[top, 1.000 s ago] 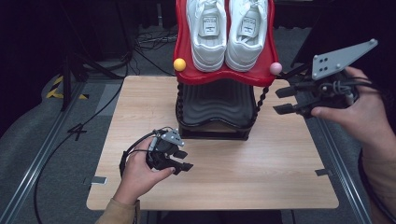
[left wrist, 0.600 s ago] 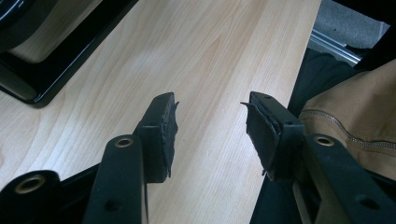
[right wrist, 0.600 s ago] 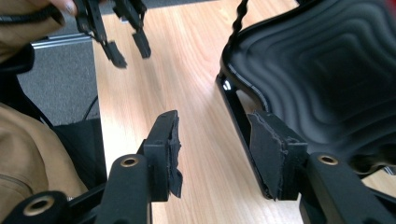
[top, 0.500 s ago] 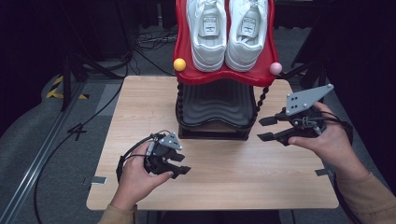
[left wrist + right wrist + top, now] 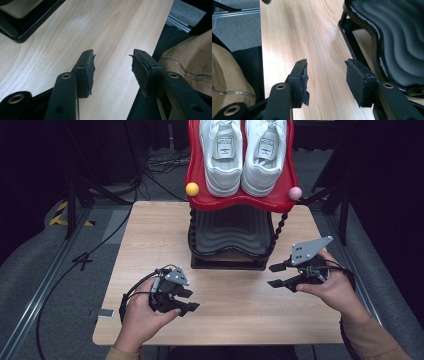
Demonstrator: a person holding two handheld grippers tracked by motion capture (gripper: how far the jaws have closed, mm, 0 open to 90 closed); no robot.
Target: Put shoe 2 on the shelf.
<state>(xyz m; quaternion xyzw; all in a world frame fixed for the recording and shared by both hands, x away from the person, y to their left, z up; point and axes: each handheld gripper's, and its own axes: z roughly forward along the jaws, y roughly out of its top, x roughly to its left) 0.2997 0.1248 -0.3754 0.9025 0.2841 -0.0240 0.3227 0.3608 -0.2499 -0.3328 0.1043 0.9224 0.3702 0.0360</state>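
Observation:
A pair of white sneakers [image 5: 245, 150] rests on the red top shelf [image 5: 197, 195] of a small rack, above a black wavy lower shelf [image 5: 232, 235] [image 5: 404, 37]. My left gripper [image 5: 192, 300] [image 5: 112, 67] is held low over the table's front left, open, with bare wood between its jaws. My right gripper [image 5: 275, 275] [image 5: 327, 77] hovers at the front right beside the rack's base, open and holding nothing, pointing left across the table.
The wooden table [image 5: 150, 245] has bare space at front and left. A yellow ball [image 5: 192, 189] and a pink ball [image 5: 295, 193] cap the rack's posts. Cables and metal rails lie on the floor at left. A tan sleeve [image 5: 190, 65] shows near the front edge.
My right gripper has come down from high at the right to low over the table beside the rack's base. The left gripper shifted slightly towards the front edge.

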